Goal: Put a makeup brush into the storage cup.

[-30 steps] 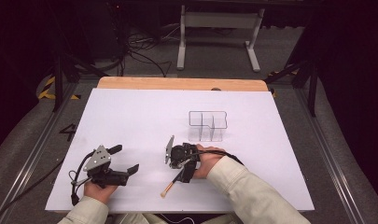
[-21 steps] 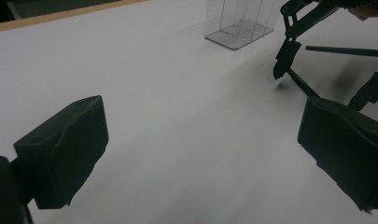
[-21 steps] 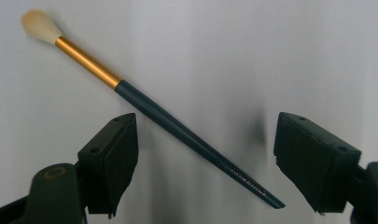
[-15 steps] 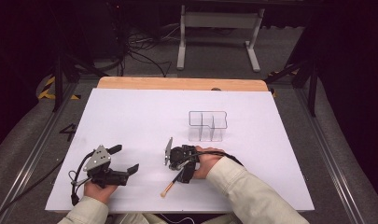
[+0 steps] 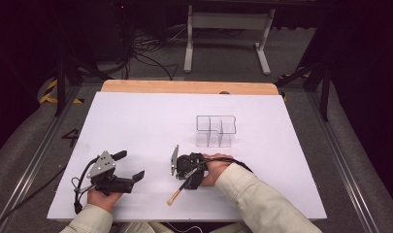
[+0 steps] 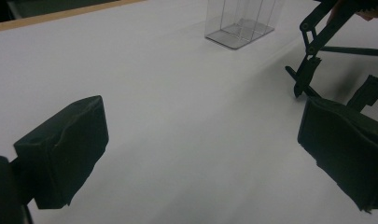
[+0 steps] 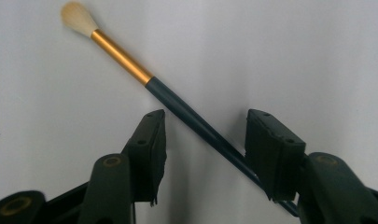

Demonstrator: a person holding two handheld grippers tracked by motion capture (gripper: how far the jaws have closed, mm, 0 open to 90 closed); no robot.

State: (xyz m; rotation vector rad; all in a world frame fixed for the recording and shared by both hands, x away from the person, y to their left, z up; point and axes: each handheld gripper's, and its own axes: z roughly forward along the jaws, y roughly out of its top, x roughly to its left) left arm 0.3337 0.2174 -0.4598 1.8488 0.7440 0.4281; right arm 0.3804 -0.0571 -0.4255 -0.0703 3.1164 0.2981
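A makeup brush (image 5: 176, 194) with a dark handle, gold ferrule and pale bristles (image 7: 77, 16) lies flat on the white table near the front edge. My right gripper (image 5: 187, 180) points down over it. Its jaws straddle the dark handle (image 7: 196, 123) and have just been closing. A gap is left on each side, so the pads (image 7: 151, 149) do not press on the brush. My left gripper (image 5: 129, 165) rests at the front left, wide open with bare table between its pads (image 6: 67, 149).
A clear plastic organizer (image 5: 216, 130) with several compartments stands upright behind the right hand, also seen far off (image 6: 238, 23). The white sheet (image 5: 150, 121) covers the table, with a wooden strip (image 5: 184, 87) along the far edge. Cables trail off the front left.
Both hands have kept their places. The right gripper's jaws look slightly narrower over the brush handle than a second ago.
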